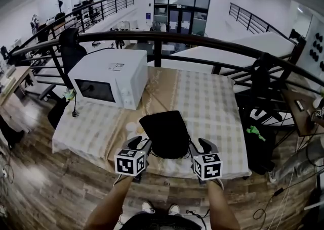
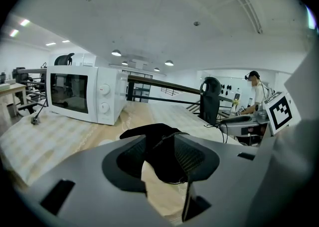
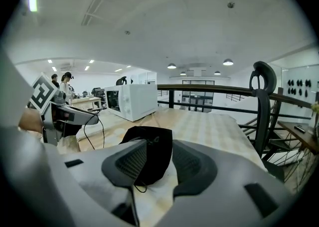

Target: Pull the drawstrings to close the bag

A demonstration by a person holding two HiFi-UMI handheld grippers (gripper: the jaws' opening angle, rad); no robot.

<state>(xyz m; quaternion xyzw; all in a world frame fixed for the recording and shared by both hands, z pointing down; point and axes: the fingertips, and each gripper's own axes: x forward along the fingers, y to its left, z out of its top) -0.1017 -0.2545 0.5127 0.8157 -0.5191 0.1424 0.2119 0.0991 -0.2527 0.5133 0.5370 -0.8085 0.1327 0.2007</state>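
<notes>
Checked tablecloth (image 1: pixel 212 102) carries black bag (image 1: pixel 167 133); microwave (image 1: pixel 109 77) behind-left of bag. My left gripper (image 1: pixel 139 144) and right gripper (image 1: pixel 202 146) flank bag, jaws apart, unclamped. Drawstrings (image 3: pixel 138 187) barely traceable.

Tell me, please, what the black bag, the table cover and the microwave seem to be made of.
Black bag: probably soft matte fabric; it slumps into folds and shows no shine.
Table cover: looks like woven cloth; checked pattern, wrinkles, edges hanging down.
Microwave: smooth white casing, painted metal or plastic, I cannot tell which; dark, glass-like door window.
</notes>
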